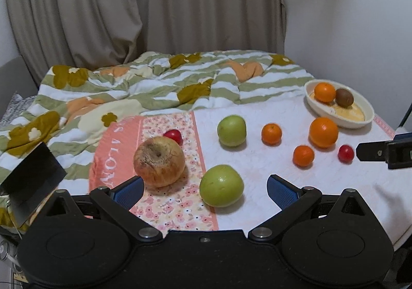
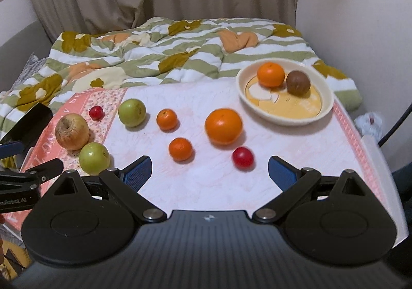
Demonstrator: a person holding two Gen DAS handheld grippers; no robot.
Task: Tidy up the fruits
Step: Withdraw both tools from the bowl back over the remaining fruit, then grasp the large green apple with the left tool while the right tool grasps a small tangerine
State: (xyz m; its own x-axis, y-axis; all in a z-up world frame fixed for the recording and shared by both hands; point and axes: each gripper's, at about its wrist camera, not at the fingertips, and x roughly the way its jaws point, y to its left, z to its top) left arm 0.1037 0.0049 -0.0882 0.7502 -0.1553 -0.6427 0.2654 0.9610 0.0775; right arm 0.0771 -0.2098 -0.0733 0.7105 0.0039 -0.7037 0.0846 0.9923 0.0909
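The left gripper [image 1: 204,189] stands spread and empty, a green apple [image 1: 221,185] between its fingers and a brown apple [image 1: 159,161] just ahead to its left. The brown apple partly hides a small red fruit [image 1: 173,135]. The cloth's lettering [image 1: 109,157] is cut off, unreadable. The right gripper [image 2: 209,171] is spread, empty, a red fruit [image 2: 242,157] just ahead. The bowl [image 2: 303,120] ahead right holds an orange [image 2: 270,74] and a brown fruit [image 2: 298,82].

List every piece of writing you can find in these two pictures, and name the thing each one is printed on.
"S A LON": partial white letters on the pink cloth band; the rest is hidden or cut off.
"Robot_AI": white print on the black body of the left tongs; the opening letters are blurred.
Nothing else carries readable text.
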